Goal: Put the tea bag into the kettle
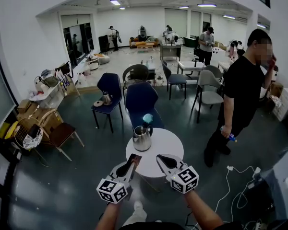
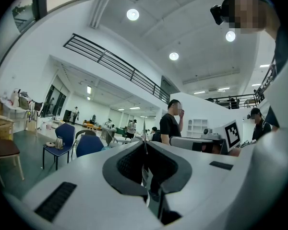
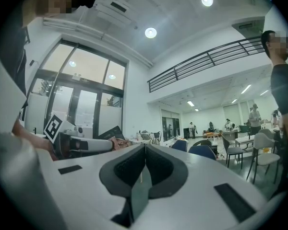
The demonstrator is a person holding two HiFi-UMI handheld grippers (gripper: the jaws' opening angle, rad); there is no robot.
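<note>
**STATUS: TEA BAG IN LEFT GRIPPER, KETTLE ON TABLE**

1. Left gripper (image 1: 128, 166): located lower centre-left of the head view, with its marker cube toward the bottom edge. In the left gripper view the jaws are closed down to a narrow slit. A thin flat item stands edge-on in the slit and rises above the tips. The head view shows this item as a dark, flat tea bag (image 1: 135, 159) projecting from the jaw tips over the near-left edge of the table (image 1: 169, 142).

2. Right gripper (image 1: 162, 160): located lower centre-right of the head view, tips over the near part of the table. In the right gripper view the jaws are pressed together along their full length. No object can be made out between them.

3. Kettle (image 1: 142, 138): a stainless-steel unit standing upright on the far-left part of the round white table, at the centre of the head view. The tea bag sits just below the kettle in the frame, near it but not touching.

4. Surroundings: a teal round object (image 1: 148, 119) shows just above the kettle. A blue chair (image 1: 141, 99) stands beyond the table. A person in black (image 1: 242, 92) stands at the right of the frame. White cables (image 1: 230, 181) lie on the floor at lower right.
</note>
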